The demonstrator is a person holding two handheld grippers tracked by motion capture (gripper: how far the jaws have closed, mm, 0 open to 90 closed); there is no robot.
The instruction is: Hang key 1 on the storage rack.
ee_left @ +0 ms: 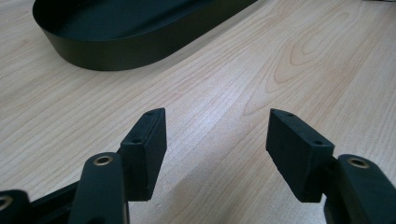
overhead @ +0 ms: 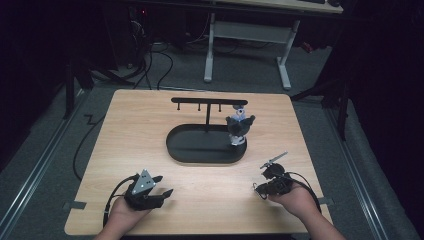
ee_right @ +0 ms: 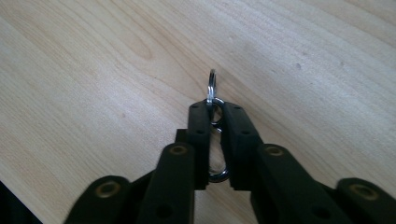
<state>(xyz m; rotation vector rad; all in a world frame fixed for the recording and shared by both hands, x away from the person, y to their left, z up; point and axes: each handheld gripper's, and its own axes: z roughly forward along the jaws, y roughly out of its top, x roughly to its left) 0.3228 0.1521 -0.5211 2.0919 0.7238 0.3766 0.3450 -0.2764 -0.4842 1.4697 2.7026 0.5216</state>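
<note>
High view: right gripper (overhead: 261, 186) at the table's near right, hook stand (overhead: 208, 102) with oval tray (overhead: 200, 156) ahead and to its left; a toy figure (overhead: 238, 127) hangs at the stand's right end. Left gripper (overhead: 162, 186) idles near left.

Left gripper view: jaws wide apart, nothing between, tray (ee_left: 130, 46) ahead.

Right gripper view: right gripper (ee_right: 218, 140) clamps a metal key ring clip (ee_right: 212, 91), long axis along the jaws, split ring pointing forward past the tips.
</note>
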